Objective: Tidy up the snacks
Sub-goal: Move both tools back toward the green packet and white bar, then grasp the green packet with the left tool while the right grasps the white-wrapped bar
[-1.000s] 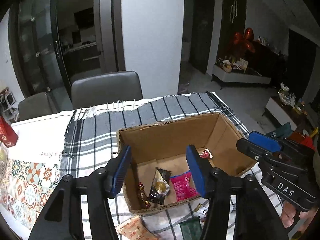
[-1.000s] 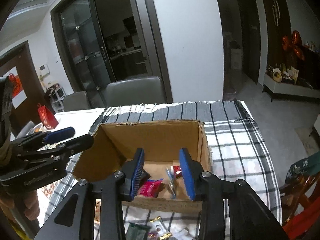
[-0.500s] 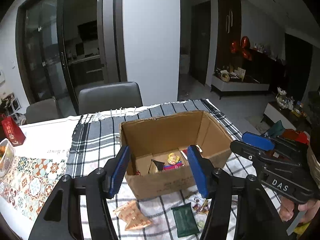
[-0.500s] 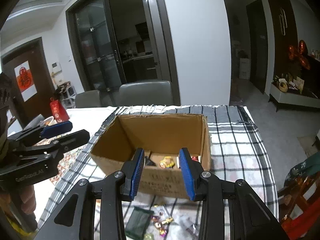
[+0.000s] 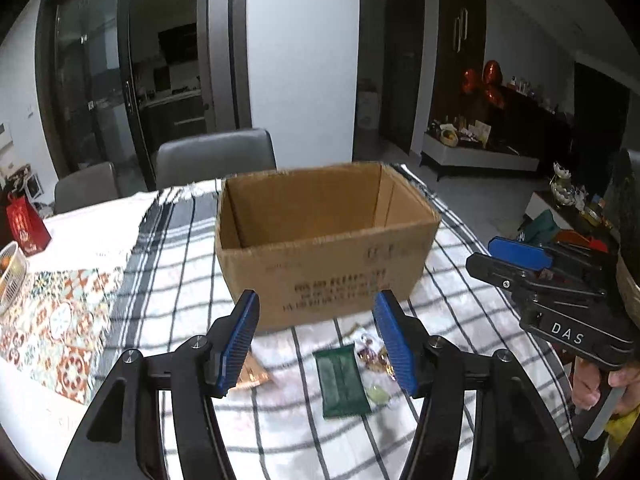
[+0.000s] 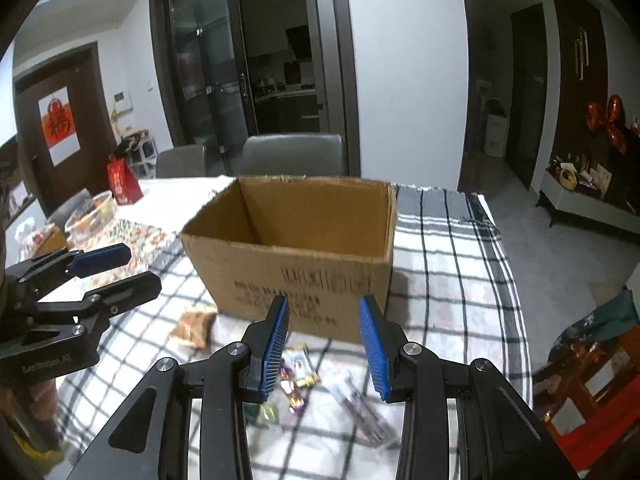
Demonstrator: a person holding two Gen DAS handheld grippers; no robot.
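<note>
Both tools hang over the loose snacks, on the near side of the cardboard box (image 5: 326, 240). My left tool (image 5: 316, 338) is half open with nothing in it, and its jaws frame the green packet (image 5: 342, 380) lying flat on the checked surface (image 5: 460, 312). My right tool (image 6: 323, 344) is open narrower, also empty, above the small wrapped candies (image 6: 294, 380). I want to drop straight down on the packet's short edges, pinch it firmly, then lift it clear of the box wall.
</note>
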